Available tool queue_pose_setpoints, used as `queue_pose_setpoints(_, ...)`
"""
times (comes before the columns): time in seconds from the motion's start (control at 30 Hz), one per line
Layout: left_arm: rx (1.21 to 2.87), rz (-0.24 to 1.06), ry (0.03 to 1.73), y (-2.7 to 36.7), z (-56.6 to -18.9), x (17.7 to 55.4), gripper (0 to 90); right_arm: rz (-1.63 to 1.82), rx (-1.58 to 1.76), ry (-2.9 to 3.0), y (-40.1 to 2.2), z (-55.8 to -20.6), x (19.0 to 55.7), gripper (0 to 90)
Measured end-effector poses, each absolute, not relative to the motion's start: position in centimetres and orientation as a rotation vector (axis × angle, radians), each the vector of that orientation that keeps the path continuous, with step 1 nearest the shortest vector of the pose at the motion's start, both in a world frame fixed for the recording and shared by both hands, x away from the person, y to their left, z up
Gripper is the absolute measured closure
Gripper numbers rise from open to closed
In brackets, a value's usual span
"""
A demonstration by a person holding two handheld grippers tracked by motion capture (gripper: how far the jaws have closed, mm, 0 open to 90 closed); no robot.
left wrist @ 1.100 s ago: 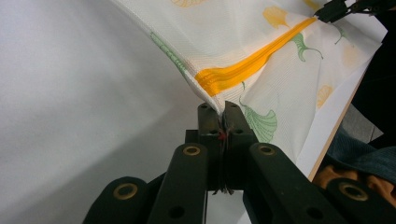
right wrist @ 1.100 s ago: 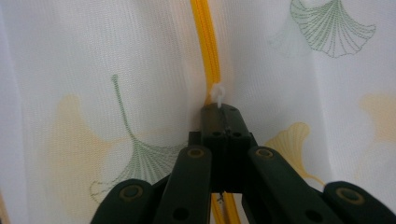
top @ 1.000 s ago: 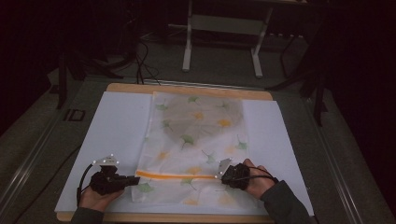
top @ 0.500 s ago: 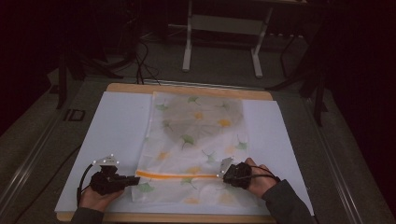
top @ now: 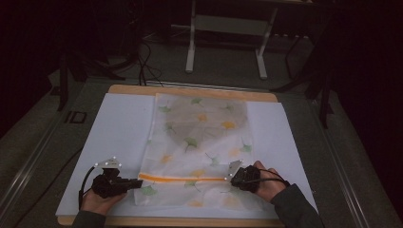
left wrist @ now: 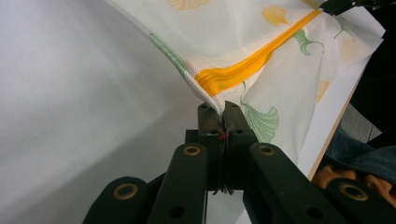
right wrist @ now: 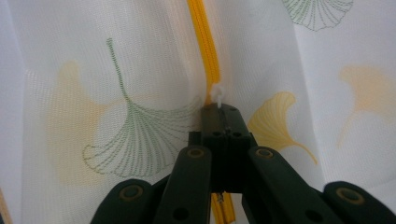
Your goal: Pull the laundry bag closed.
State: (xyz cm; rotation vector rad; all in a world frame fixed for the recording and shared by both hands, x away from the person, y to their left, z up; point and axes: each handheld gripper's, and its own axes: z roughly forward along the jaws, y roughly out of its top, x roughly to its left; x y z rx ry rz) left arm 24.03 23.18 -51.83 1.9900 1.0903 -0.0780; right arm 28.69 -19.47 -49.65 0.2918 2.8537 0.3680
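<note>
I see the mesh bag (top: 199,147) lying flat in the middle of the white sheet (top: 119,128), its far edge near the table's wooden rim (top: 133,89) at the top. Bare sheet lies open left and right of the bag. The bag's long axis runs from the bottom of the frame up toward the top; its orange zipper (top: 183,179) crosses it left to right near the bottom. My left gripper (left wrist: 219,112) is clenched on the zipper's left end, my right gripper (right wrist: 221,110) clenched on the white zipper pull (right wrist: 217,95).
</note>
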Motion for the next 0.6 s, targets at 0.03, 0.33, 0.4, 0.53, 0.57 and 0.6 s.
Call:
queue_pose_setpoints(0.03,1.992,-0.077,1.09,23.16,-51.81,24.05,88.9,0.368,0.292,2.854,-19.47,-49.65,28.69,90.0)
queue_pose_setpoints(0.33,1.988,-0.078,1.087,23.09,-51.74,24.11,88.9,0.344,0.273,2.846,-19.45,-49.34,28.45,90.0)
queue_pose_setpoints(0.4,1.992,-0.074,1.092,23.23,-51.73,24.11,88.9,0.305,0.261,2.838,-19.43,-49.5,28.39,90.0)
queue_pose_setpoints(0.53,1.986,-0.074,1.097,23.36,-51.75,24.13,88.9,0.305,0.271,2.835,-19.97,-49.49,28.35,90.0)
queue_pose_setpoints(0.57,1.987,-0.074,1.096,23.37,-51.75,24.15,88.9,0.305,0.271,2.835,-19.97,-49.49,28.35,90.0)
queue_pose_setpoints(0.6,1.991,-0.072,1.094,23.34,-51.74,24.16,88.9,0.298,0.28,2.833,-20.34,-49.43,28.3,90.0)
